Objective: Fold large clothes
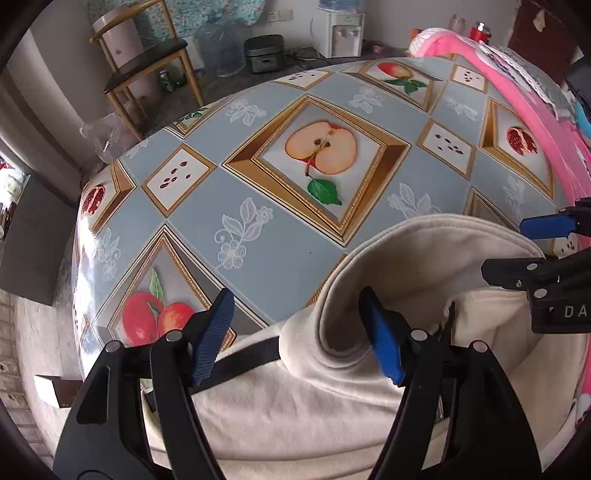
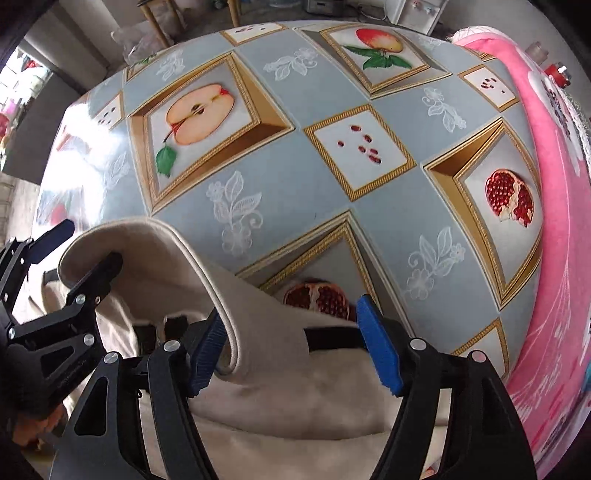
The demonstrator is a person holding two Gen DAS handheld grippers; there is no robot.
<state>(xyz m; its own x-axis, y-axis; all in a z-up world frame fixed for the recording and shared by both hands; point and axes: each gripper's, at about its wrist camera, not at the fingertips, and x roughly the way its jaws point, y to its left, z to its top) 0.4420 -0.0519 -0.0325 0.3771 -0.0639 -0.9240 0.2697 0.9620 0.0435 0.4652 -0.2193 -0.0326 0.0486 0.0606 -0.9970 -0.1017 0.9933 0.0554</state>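
Observation:
A cream hooded garment point(image 1: 295, 406) lies at the near side of the table, its hood point(image 1: 424, 251) curled open with the rim standing up. My left gripper point(image 1: 299, 332) hangs open over the hood's left corner, and its blue pads do not press on the cloth. A black band point(image 1: 243, 358) runs across the garment under its left finger. My right gripper point(image 2: 291, 350) points down, open, astride the hood's right rim point(image 2: 207, 280); cloth sits between the pads, ungripped. Each gripper shows in the other's view: the right gripper point(image 1: 532, 247) and the left gripper point(image 2: 77, 251).
The table point(image 1: 258, 206) wears a glossy blue-grey cloth with framed fruit pictures. A pink cloth point(image 1: 517, 92) lies along its right side, also seen as the pink cloth point(image 2: 554, 221). Beyond the far edge stand a wooden chair point(image 1: 147, 62), a rice cooker point(image 1: 264, 51) and a water dispenser point(image 1: 341, 33).

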